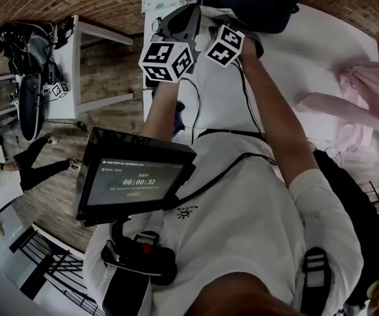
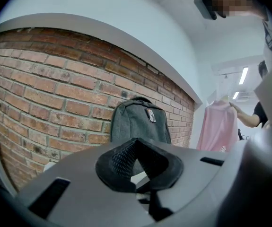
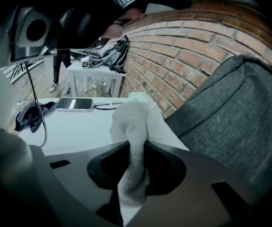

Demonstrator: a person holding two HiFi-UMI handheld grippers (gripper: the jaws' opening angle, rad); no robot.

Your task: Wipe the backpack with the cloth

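- Right claw [image 3: 135,161]: jaws part-closed, pinching a bunch of the white cloth [image 3: 132,119]. The free end stands out ahead of the tips, probably to serve as the wiping face.
- Backpack [image 3: 230,112]: grey, upright on the white counter [image 3: 74,129], backed by the brick wall [image 3: 183,56], which likely keeps it from tipping under pressure. It stands just right of the cloth, apparently not yet touched.
- Left claw [image 2: 138,167]: tips together, holding nothing. It is aimed level at the backpack's front, perhaps to steady it.
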